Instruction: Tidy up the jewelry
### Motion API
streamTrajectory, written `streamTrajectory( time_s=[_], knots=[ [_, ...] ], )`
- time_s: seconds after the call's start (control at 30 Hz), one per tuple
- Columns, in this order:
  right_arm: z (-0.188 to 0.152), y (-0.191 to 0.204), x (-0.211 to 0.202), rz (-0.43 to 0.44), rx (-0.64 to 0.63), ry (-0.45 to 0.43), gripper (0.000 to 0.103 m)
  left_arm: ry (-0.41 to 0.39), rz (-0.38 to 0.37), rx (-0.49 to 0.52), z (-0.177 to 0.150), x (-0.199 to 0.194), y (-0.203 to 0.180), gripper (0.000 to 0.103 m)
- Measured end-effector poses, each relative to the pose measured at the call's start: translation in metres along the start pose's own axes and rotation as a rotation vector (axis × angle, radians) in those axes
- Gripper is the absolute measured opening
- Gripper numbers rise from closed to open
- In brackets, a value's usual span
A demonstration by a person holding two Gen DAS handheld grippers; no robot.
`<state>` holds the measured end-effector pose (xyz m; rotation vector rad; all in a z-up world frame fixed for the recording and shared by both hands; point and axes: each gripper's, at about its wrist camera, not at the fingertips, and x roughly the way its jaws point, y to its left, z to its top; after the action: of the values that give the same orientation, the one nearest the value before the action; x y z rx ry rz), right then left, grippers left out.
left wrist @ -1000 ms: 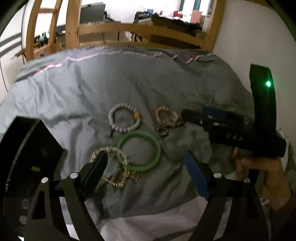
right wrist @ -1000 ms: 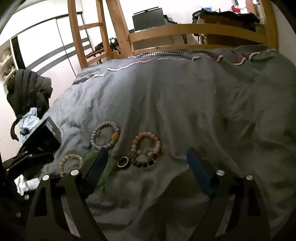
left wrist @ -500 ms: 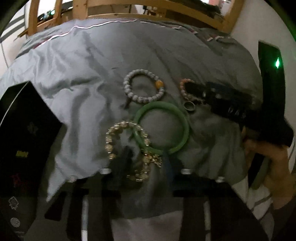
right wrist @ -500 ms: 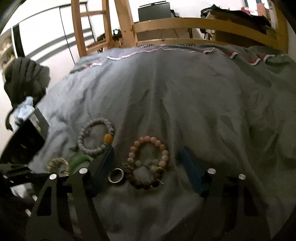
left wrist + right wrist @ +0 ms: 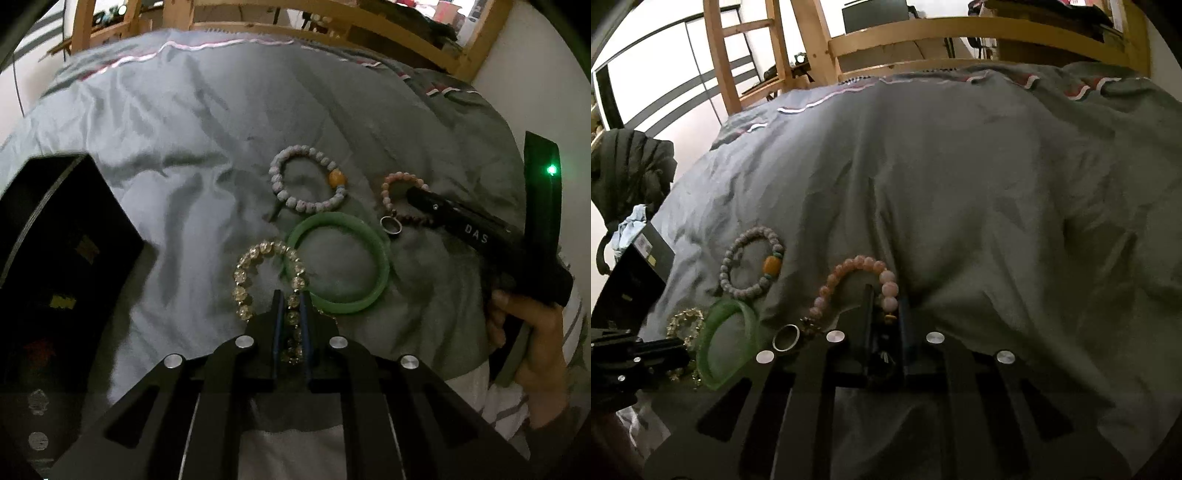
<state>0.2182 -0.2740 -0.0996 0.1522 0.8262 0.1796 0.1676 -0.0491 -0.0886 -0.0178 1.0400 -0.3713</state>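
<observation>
Several pieces of jewelry lie on a grey bedspread (image 5: 221, 147). My left gripper (image 5: 290, 297) is shut on the near side of a clear crystal bead bracelet (image 5: 242, 275), which overlaps a green bangle (image 5: 340, 262). Beyond them lies a grey bead bracelet with an orange bead (image 5: 306, 177). In the right wrist view my right gripper (image 5: 886, 297) is closing, and its pads press on the right side of a pink bead bracelet (image 5: 849, 266). A silver ring (image 5: 786, 336) rests just left of that gripper, beside the green bangle (image 5: 750, 321).
An open black box (image 5: 55, 240) stands on the bed at the left. A wooden bed frame (image 5: 960, 29) runs along the far edge. A dark jacket (image 5: 628, 177) hangs at the far left. A person's hand (image 5: 532, 332) holds the right gripper's handle.
Both grippers sank toward the bedspread and closed from wide open. The left closed on the crystal bracelet, the right around the pink bracelet.
</observation>
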Motion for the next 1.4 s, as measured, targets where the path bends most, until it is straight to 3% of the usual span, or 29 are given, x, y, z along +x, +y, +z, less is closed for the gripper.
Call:
streamTrajectory(
  time_s=[0.27, 1.4],
  knots=[
    [0.013, 0.011, -0.027, 0.017, -0.016, -0.082, 0.012, -0.058, -0.003, 0.029, 0.000, -0.017, -0.003, 0.007],
    [0.029, 0.048, -0.091, 0.093, -0.061, -0.201, 0.011, -0.212, -0.001, 0.113, 0.010, -0.084, -0.017, 0.007]
  ],
)
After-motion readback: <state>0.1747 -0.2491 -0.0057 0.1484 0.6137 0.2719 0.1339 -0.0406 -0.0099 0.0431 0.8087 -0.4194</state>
